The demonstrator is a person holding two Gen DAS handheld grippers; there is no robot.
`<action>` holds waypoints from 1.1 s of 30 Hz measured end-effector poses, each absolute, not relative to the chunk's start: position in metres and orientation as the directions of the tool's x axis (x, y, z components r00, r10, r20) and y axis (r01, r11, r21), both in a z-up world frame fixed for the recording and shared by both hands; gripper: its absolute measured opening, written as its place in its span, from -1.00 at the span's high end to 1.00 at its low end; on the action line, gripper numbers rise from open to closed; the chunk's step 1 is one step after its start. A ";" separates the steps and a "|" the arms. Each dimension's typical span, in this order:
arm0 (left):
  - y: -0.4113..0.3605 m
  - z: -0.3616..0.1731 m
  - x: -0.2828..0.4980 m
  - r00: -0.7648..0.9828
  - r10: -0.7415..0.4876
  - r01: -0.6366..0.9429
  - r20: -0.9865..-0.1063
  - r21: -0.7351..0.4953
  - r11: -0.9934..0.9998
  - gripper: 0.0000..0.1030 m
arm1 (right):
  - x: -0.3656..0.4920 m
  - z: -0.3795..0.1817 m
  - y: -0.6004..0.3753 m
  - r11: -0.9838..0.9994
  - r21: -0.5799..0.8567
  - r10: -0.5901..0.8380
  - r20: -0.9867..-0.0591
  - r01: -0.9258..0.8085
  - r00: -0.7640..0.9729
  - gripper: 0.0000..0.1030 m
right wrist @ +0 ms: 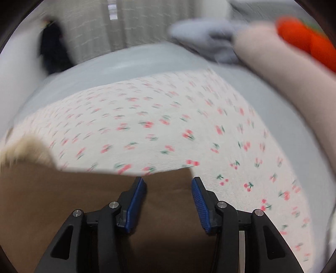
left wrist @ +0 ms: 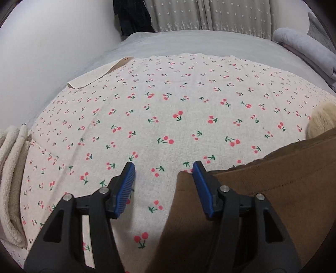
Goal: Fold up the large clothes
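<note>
A brown garment (left wrist: 273,189) with a cream fleece lining (left wrist: 323,119) lies on a cherry-print cloth (left wrist: 168,105) that covers the bed. My left gripper (left wrist: 163,166) is open, its jaws wide apart over the garment's left corner, holding nothing. In the blurred right wrist view my right gripper (right wrist: 168,182) is open over the brown garment (right wrist: 73,189), near its right corner, with the fleece lining (right wrist: 27,149) at the left and the cherry-print cloth (right wrist: 168,115) beyond.
A cream fleece item (left wrist: 12,178) lies folded at the left. A grey blanket (left wrist: 306,48) is piled at the far right, with a pink pillow (right wrist: 283,73) and an orange plush (right wrist: 304,40). A white wall (left wrist: 52,52), curtains (left wrist: 210,14) and dark clothing (left wrist: 132,16) stand behind.
</note>
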State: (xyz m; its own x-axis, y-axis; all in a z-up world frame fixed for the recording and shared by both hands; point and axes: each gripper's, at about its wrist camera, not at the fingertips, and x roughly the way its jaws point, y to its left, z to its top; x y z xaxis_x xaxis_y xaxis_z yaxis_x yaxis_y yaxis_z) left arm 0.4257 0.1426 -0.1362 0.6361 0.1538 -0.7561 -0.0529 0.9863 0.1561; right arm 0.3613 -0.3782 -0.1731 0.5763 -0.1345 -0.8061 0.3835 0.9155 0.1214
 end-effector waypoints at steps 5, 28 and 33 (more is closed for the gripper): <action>0.152 -0.116 0.408 0.636 0.161 -0.093 -0.754 0.132 0.987 -0.29 | 0.341 -0.163 -0.396 0.875 0.201 -0.111 -0.803 0.441 0.586 0.09; 0.178 -0.081 0.195 0.577 -0.229 -0.006 -0.784 -0.284 0.959 -0.71 | 0.143 -0.107 -0.334 0.897 0.306 0.016 -0.744 0.320 0.668 -0.49; 0.191 -0.080 0.160 0.541 -0.301 -0.100 -0.785 -0.415 0.904 -0.86 | 0.106 -0.092 -0.309 0.896 0.320 0.005 -0.700 0.307 0.714 -0.60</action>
